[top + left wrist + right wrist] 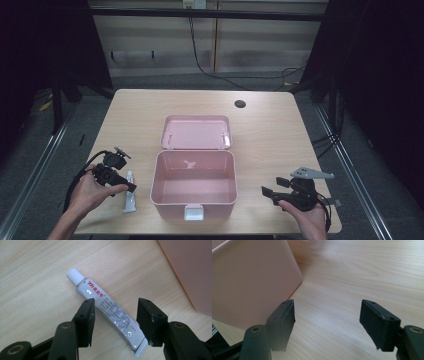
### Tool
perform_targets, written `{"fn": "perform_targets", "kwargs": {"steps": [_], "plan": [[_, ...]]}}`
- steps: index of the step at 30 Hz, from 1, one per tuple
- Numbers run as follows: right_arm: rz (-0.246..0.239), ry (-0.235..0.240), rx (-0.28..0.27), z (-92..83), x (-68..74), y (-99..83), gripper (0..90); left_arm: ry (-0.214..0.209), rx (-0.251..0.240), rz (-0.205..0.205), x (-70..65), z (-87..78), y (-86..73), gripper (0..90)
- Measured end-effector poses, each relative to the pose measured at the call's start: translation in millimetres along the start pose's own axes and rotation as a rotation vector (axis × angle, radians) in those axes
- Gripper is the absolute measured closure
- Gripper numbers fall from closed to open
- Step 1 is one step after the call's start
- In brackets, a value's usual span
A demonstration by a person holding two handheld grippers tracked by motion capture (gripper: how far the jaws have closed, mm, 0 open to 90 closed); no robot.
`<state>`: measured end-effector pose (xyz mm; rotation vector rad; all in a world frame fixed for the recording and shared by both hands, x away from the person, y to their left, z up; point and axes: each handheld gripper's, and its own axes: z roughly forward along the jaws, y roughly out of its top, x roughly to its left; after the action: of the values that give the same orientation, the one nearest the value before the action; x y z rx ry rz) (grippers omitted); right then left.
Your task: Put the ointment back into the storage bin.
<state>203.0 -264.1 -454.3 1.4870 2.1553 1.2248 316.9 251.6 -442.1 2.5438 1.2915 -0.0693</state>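
Dark curtains and a grey floor surround the pale wooden tabletop (270, 135) where we work. At its middle stands a pink box (194, 186), open, with its lid (196, 132) laid back on the far side and a white latch (194, 213) on its near wall. We hold our left tongs (131, 187) low over a white ointment tube (110, 312), which lies flat on the wood just left of the box, its cap (74, 276) pointing away from us. Those tongs stand wide, one jaw on either side of the tube, the pads not pressing it. Our right tongs (266, 193) hover right of the box, wide apart with bare wood between them.
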Motion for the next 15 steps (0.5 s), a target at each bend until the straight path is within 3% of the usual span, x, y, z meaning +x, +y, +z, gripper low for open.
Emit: {"fn": "perform_targets", "kwargs": {"steps": [10, 15], "plan": [[0.001, 0.005, 0.01, 1.1, -0.1, 0.1, 27.7, 0.0, 0.017, -0.025, 4.2, 9.3, 5.2, 46.3], [0.002, 0.007, 0.009, 0.9, 0.1, 0.0, 27.6, 0.016, 0.043, -0.012, 2.7, 14.5, 7.3, 48.8]]}}
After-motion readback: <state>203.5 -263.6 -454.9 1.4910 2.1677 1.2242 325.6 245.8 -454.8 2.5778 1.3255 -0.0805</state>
